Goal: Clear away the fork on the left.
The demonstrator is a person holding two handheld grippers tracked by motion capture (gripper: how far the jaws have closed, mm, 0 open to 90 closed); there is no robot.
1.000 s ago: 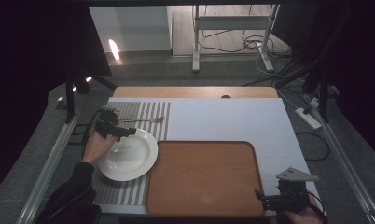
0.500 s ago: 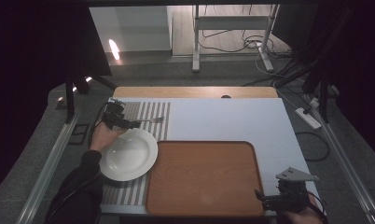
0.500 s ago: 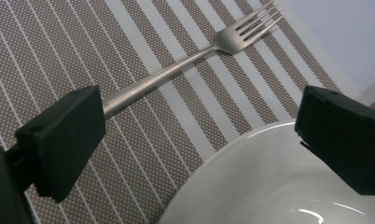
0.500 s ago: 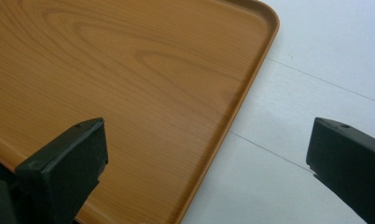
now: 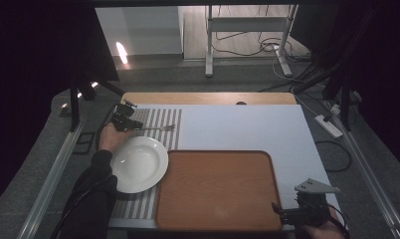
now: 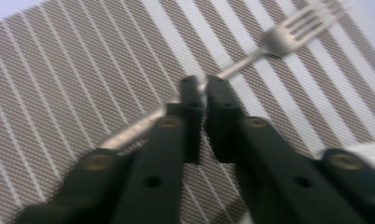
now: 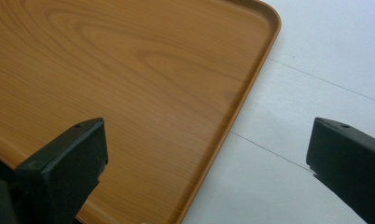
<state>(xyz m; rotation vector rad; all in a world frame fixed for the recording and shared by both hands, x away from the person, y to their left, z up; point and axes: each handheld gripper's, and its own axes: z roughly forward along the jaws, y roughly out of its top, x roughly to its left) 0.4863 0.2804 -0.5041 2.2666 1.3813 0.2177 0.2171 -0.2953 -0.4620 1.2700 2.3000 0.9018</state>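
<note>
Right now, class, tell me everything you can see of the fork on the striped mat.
The fork looks like silvery metal, with a slim handle and tines. It lies flat on the striped mat, beyond the white plate, tines pointing toward the middle of the table. The left gripper has its jaws nearly closed around the handle, about midway along it. Faint marking shows on the handle, too blurred to read.

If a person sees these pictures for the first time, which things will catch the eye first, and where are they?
The big wooden tray lies bare at the near middle of the table, with a white plate touching its left side on a striped placemat. Behind the plate, the left gripper is closed on the handle of a fork on the mat. The right gripper waits open at the tray's near right corner.
</note>
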